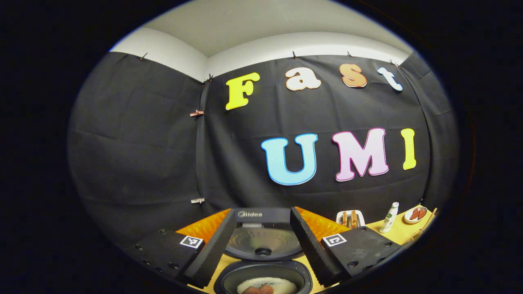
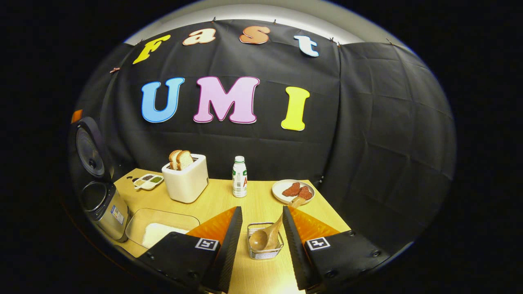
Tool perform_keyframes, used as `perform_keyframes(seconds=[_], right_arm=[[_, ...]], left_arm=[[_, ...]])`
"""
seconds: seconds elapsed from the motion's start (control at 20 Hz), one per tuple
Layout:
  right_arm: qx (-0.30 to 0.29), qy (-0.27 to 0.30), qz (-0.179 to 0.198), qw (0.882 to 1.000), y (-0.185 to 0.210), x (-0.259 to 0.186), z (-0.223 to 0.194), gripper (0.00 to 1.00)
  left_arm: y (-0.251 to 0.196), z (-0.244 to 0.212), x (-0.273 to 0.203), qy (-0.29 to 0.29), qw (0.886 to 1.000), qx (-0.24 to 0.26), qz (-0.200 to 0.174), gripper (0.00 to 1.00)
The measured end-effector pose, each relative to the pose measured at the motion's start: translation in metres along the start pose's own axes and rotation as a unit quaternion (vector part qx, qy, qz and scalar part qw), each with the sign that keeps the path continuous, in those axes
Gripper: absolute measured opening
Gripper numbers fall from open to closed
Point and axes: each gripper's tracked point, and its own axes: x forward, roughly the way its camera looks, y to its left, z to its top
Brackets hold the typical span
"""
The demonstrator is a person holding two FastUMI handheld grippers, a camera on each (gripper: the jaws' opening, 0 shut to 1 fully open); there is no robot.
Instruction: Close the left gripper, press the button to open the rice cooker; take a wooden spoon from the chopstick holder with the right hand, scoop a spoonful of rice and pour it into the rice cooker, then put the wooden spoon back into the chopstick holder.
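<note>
The rice cooker is seen at the bottom centre of the left gripper view with its lid raised and white rice lying in the inner pot, so the button step is judged complete. The left tongs are held apart above the pot, gripping nothing. In the right gripper view the right tongs are likewise spread wide and empty, and the wire chopstick holder is framed between them at the bottom centre, with the wooden spoon leaning in it, bowl down and handle slanting to the upper right. Either the fetching or the returning of the spoon is in hand; which one cannot be told. A grasp would call for the tongs to be brought onto the handle and closed. The glass rice dish lies at lower left beside the cooker. The yellow wooden desk also carries a toaster, a bottle and a plate; black cloth walls enclose the booth.
</note>
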Motion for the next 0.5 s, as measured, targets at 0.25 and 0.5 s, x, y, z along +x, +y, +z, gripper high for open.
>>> perform_keyframes(seconds=[0.25, 0.5], right_arm=[[0.002, 0.001, -0.002, 1.000, 0.005, -0.003, 0.002, 0.64], [0.006, -0.002, -0.012, 1.000, -0.001, -0.005, 0.005, 0.64]], left_arm=[[-0.002, -0.003, 0.045, 0.020, 0.999, -0.015, -0.031, 0.93], [0.010, -0.023, 0.068, 0.058, 0.998, 0.001, -0.015, 0.92]])
